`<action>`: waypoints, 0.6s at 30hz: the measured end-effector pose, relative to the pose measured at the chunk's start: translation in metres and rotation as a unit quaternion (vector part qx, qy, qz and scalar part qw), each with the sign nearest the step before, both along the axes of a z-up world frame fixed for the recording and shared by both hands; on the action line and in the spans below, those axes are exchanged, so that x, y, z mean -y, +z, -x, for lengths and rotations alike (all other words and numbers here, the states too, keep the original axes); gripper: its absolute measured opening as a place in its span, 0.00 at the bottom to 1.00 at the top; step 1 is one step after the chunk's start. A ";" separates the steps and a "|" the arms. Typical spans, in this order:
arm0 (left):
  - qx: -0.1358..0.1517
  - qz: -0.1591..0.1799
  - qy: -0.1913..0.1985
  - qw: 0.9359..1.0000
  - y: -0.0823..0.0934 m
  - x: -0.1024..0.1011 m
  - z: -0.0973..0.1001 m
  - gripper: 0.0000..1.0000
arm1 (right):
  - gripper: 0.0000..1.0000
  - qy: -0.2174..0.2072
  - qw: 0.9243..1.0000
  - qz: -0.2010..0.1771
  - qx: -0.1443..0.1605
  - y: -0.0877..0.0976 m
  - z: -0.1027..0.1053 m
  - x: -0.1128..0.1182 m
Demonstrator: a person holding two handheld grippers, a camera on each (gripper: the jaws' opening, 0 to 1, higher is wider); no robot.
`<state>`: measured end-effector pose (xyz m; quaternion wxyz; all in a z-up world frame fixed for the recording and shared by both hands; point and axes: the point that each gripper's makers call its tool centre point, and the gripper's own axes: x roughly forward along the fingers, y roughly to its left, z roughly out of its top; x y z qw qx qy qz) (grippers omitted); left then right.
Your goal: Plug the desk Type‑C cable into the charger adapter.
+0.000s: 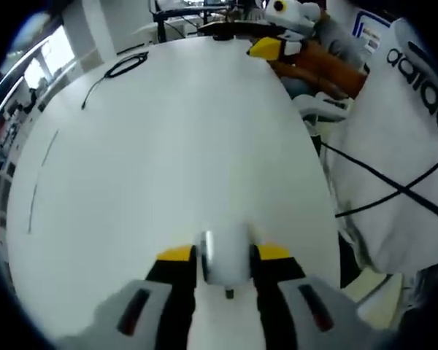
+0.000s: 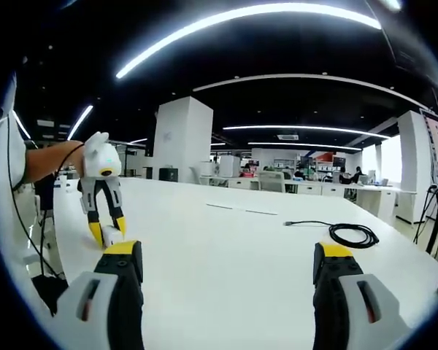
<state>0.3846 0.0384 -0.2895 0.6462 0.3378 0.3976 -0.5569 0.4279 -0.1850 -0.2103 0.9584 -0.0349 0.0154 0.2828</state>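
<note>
Holding the white charger adapter (image 1: 225, 257) between its yellow-tipped jaws, the left gripper (image 1: 225, 255) rests low over the white desk (image 1: 168, 146); the right gripper (image 2: 228, 255) stands wide open with nothing between; the black Type-C cable (image 2: 352, 234) lies coiled on the desk, well apart from the adapter.
</note>
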 end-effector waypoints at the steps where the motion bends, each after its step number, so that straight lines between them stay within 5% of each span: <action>1: 0.000 0.001 0.001 1.000 0.000 0.000 0.000 0.36 | 0.99 -0.001 1.000 0.000 -0.002 -0.001 0.000 0.001; 9: -0.013 0.115 0.047 0.992 0.020 0.012 0.006 0.47 | 0.98 -0.005 1.000 0.000 -0.009 -0.003 -0.003 0.005; 18: 0.009 0.180 0.115 0.977 0.029 0.002 -0.008 0.63 | 0.98 0.004 1.000 0.000 -0.009 -0.005 -0.006 0.000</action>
